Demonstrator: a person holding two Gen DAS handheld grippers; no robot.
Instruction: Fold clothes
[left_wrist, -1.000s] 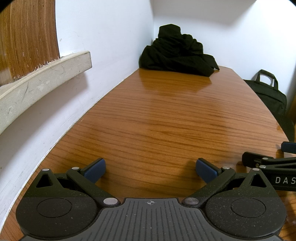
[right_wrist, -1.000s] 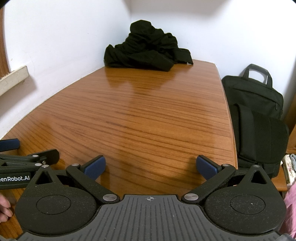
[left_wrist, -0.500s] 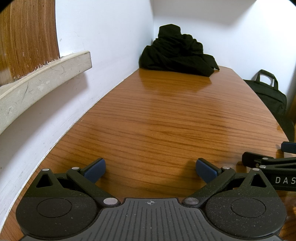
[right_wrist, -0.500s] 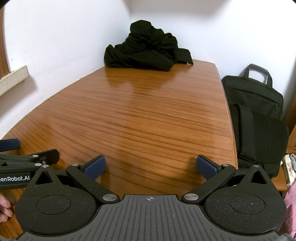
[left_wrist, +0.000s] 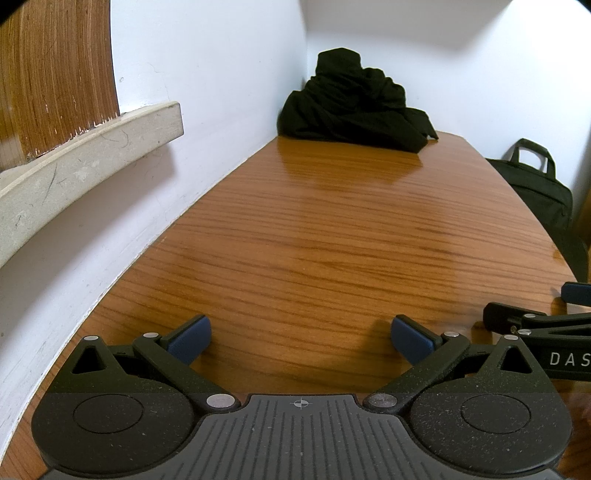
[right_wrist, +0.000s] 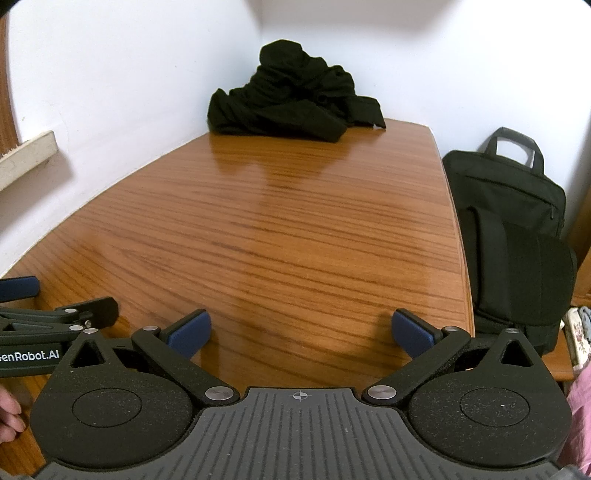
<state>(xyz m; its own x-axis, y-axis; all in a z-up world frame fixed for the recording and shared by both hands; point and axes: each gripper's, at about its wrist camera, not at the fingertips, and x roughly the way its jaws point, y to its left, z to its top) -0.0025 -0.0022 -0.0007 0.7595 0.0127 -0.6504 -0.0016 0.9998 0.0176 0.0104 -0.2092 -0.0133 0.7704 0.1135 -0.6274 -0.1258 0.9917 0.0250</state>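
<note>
The black clothes sit in a messy pile at the top middle of the frame, on the far end of the bench. The left gripper and right gripper have wide, empty jaws. Reach far, then pinch one loose edge.

A black bag stands beside my wooden worktop; a pale ledge juts from the wall.
</note>
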